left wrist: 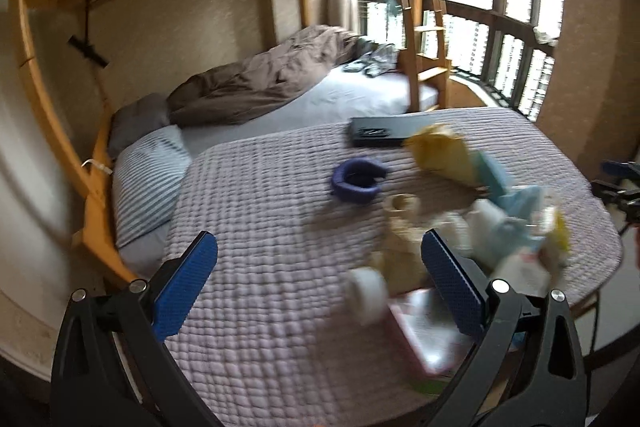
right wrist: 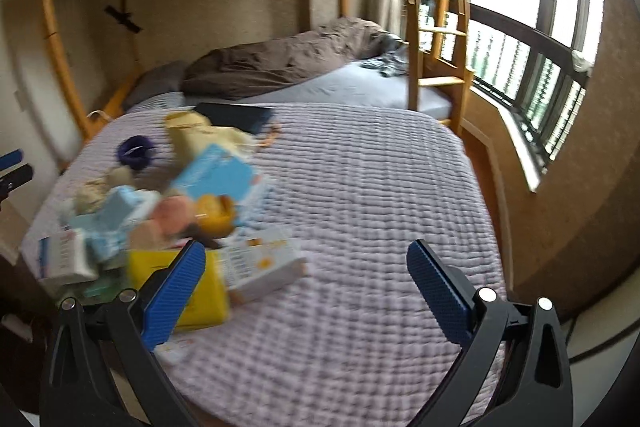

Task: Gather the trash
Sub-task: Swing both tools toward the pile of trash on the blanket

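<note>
Over the quilted bed [right wrist: 360, 187], both my left gripper [left wrist: 320, 279] and right gripper [right wrist: 306, 287] hang released and empty, the trash pile [right wrist: 168, 211] lying between them, nearest my right gripper's left finger.

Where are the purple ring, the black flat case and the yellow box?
purple ring [left wrist: 358, 183]: left wrist view, on its front rim.
black flat case [left wrist: 376, 131]: left wrist view, on its top face.
yellow box [right wrist: 200, 291]: right wrist view, on its top face.
</note>
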Available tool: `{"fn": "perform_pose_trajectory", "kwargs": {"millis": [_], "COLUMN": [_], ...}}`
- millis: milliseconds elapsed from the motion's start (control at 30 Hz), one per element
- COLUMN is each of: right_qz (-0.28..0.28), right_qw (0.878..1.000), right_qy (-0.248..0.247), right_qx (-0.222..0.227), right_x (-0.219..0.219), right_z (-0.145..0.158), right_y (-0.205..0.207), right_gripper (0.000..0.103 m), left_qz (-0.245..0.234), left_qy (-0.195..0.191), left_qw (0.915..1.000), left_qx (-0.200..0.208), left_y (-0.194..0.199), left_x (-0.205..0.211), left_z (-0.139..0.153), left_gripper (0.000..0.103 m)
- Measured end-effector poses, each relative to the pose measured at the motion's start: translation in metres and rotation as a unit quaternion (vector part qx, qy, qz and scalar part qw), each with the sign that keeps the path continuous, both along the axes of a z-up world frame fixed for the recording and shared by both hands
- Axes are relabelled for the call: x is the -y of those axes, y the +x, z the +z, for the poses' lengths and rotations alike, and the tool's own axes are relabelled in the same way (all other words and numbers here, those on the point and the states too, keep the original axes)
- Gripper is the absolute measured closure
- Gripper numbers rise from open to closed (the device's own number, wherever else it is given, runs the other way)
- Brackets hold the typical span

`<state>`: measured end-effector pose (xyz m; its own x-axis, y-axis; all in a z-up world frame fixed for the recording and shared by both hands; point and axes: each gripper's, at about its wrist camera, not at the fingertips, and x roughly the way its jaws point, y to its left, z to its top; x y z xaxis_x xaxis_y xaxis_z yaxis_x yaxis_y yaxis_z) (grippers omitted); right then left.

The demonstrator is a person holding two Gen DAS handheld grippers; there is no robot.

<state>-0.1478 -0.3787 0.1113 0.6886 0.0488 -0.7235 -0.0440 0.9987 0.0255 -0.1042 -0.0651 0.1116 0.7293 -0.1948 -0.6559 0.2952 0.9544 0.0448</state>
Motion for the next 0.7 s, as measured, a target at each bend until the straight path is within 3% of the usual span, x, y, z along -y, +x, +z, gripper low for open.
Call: {"fn": "perform_pose_trajectory", "kwargs": {"millis": [233,467,700], "right_qz": [0.049,0.078,0.091], "right_qw": [0.998,0.993,0.99], "right_qy": [0.032,0.07,0.072], "right_qx": [-0.019,-0.062,-0.085], "right_x": [-0.034,-0.052,-0.067], "right_z": [-0.005,-0.025,-0.042], "right_y": [-0.007,-0.008,-0.001], "right_gripper": [0.004,0.004,0.004], "left_qz": [-0.088,-0.158,-0.182], "left_qy": [-0.019,0.033,0.06], "left_qw": [0.9957,0.9863,0.9803], "left_qx": [-0.017,-0.034,-0.048], "left_y": [-0.021,-0.04,-0.044], "left_x": [0.038,0.078,0.098], "left_z": [0.004,-0.022,-0.043], "left_gripper": [0.001,0.001,0.001]}}
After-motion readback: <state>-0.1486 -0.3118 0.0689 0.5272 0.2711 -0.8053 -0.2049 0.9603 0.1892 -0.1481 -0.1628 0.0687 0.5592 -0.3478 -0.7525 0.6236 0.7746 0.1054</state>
